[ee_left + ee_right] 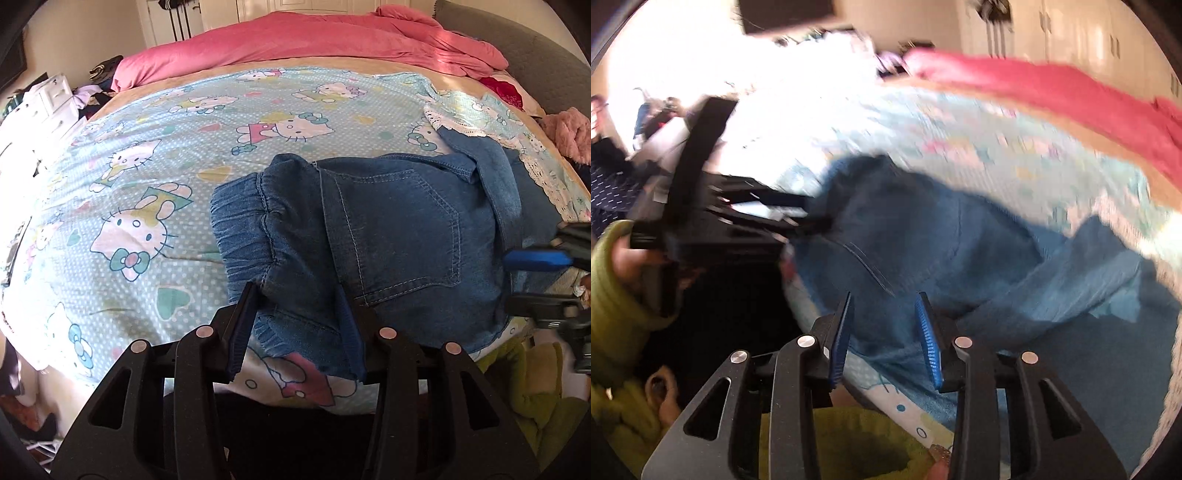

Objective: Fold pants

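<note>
- Bedding fills most of both views: a pale blue dotted sheet (pixel 221 122) printed with cartoon cats, bows and hearts lies spread over the bed, with a tan strip showing along its far edge.
- Pink duvet (pixel 295 40) is bunched along the far side of the bed, and a grey padded headboard (pixel 517 40) curves up at the right.
- White lace trim (pixel 458 125) edges a folded-back part of the sheet at the right, just beyond the pants.
- Denim pants (pixel 399 229) lie on the sheet near the bed's front edge, folded into a compact shape, with a stitched back pocket facing up and a gathered elastic cuff at the left end.
- Left gripper (pixel 295 295) reaches down at the front edge of the pants; denim lies between its blue pads, the right pad against the cloth and the left beside it, and whether they pinch it I cannot tell.
- Right gripper (pixel 884 301) is at the right end of the pants, its blue pads spread apart with denim between them but not pressed; this view is blurred.
- White drawers (pixel 55 99) and heaped clothes crowd the left side of the room, washed out by strong light.
- White panelled doors (pixel 1071 33) stand along the far wall.
- Yellow-green sleeve (pixel 617 280) of the person shows by the left gripper in the right wrist view.
</note>
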`<action>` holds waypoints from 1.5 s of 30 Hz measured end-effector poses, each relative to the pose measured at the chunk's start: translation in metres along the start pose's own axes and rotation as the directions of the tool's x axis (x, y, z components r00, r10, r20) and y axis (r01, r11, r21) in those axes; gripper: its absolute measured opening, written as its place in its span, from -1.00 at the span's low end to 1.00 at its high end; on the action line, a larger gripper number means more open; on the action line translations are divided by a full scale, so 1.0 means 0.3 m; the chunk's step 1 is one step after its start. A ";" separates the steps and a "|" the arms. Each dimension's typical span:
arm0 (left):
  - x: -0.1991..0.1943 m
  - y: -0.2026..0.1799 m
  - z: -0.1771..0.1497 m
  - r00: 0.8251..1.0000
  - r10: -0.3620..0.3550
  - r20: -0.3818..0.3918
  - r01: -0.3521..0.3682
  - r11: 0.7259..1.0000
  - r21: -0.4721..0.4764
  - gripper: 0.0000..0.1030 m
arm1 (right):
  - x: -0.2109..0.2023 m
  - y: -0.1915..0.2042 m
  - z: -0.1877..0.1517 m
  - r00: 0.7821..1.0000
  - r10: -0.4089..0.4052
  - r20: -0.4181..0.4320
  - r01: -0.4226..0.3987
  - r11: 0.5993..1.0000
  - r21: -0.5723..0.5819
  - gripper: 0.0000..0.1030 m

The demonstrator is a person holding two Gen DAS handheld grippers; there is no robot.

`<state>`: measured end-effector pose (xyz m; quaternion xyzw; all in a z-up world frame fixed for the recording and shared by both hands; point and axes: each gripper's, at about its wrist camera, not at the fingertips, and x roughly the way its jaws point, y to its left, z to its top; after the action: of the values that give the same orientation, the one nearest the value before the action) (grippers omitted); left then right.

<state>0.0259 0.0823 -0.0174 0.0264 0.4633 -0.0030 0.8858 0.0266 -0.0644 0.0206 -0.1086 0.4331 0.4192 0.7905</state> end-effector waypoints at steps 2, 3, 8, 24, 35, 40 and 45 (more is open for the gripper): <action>-0.004 -0.004 0.002 1.000 -0.005 0.001 0.005 1.000 -0.004 -0.30 | 0.070 -0.014 -0.021 0.995 -0.002 -0.097 0.006 0.999 0.036 -0.33; -0.003 -0.005 0.000 1.000 -0.010 0.001 0.010 1.000 -0.006 -0.29 | 0.093 -0.025 -0.034 0.993 -0.002 -0.121 0.009 0.999 0.053 -0.33; -0.025 -0.001 0.002 1.000 -0.005 0.028 0.006 1.000 -0.024 -0.28 | 0.036 -0.044 -0.018 0.995 0.050 -0.087 -0.040 0.993 0.112 -0.21; -0.219 -0.082 0.048 0.983 -0.095 0.159 0.099 0.995 -0.021 0.37 | -0.281 -0.220 -0.001 0.969 -0.222 0.110 0.197 0.961 0.196 0.40; -0.106 -0.274 0.100 0.960 -0.265 0.086 0.265 0.964 0.013 0.39 | -0.187 -0.480 0.152 0.930 -0.364 0.046 0.341 0.904 0.257 0.53; -0.011 -0.375 0.135 0.938 -0.347 0.017 0.347 0.938 0.024 0.35 | -0.049 -0.593 0.247 0.941 -0.338 -0.024 0.330 0.898 0.291 0.53; 0.078 -0.458 0.170 0.924 -0.381 -0.024 0.382 0.924 0.023 -0.18 | 0.127 -0.731 0.336 0.921 -0.362 -0.148 0.391 0.844 0.367 0.53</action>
<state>0.0770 -0.0569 -0.0138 -0.0520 0.4681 -0.1813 0.8633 0.2628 -0.1259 0.0096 -0.0475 0.5064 0.1574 0.8465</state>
